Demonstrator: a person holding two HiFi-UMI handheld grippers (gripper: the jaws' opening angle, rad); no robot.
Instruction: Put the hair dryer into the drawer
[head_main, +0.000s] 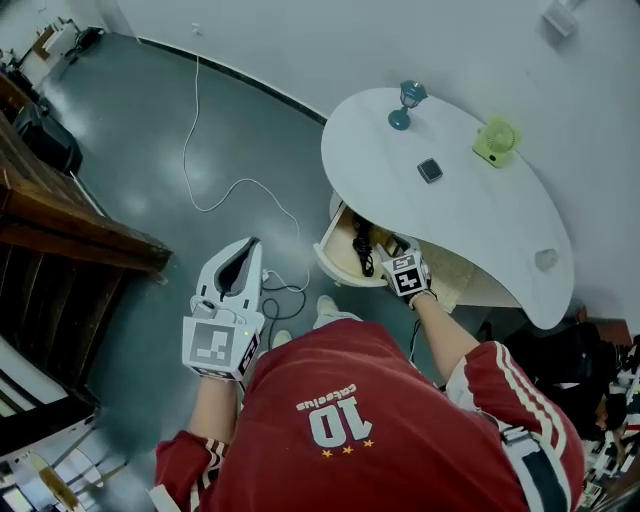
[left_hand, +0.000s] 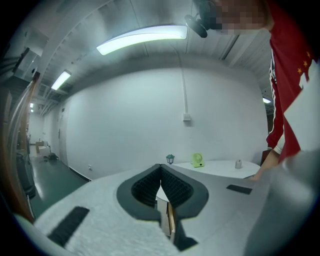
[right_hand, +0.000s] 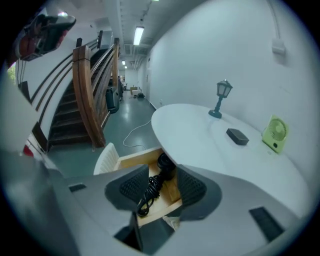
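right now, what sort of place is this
Likely a large indoor hall or workspace, not a home: a wooden staircase, a bare green floor, and a curved white table with an open drawer.

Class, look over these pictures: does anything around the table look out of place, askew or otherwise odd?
The drawer under the white table stands pulled open, the black hair dryer and its bundled cord lying inside. A white cable snakes loose across the floor. Nothing looks spilled or damaged.

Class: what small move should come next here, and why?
Probably lower the right gripper to the front of the drawer and push it shut: the hair dryer already lies in the open drawer, and that gripper's jaws stand apart, empty.
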